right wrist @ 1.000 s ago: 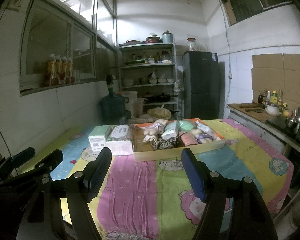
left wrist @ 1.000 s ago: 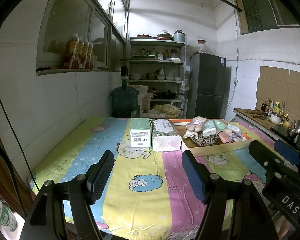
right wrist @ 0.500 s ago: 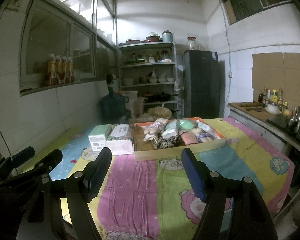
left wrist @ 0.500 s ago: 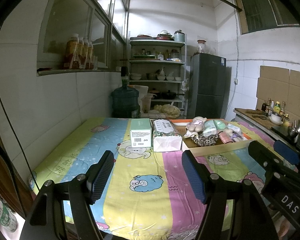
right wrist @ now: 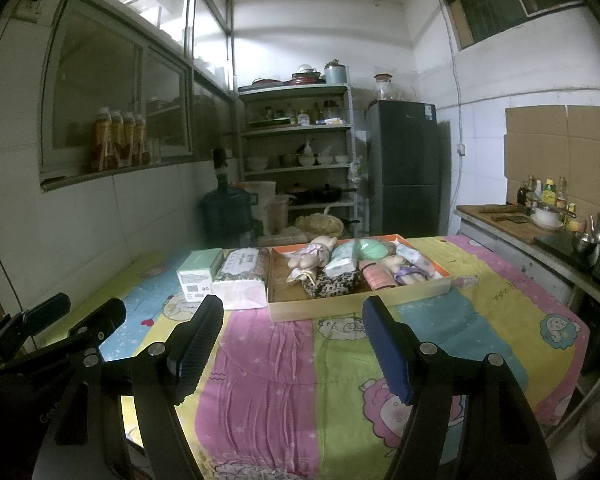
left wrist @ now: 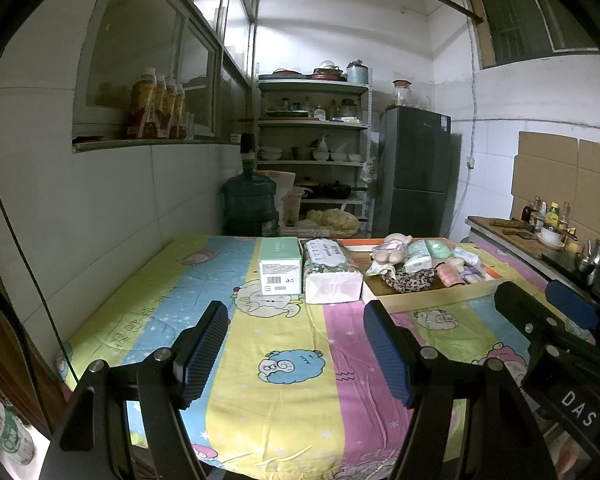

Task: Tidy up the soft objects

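A shallow cardboard tray at the table's far side holds several soft items: a plush doll, a leopard-print pouch, wipe packs and a pink roll. The tray also shows in the left wrist view. A green box and a tissue pack lie left of the tray. My left gripper is open and empty above the near table. My right gripper is open and empty, short of the tray.
The table wears a colourful cartoon cloth and stands against the tiled left wall. A water jug, shelves and a fridge stand behind. A counter with bottles runs along the right.
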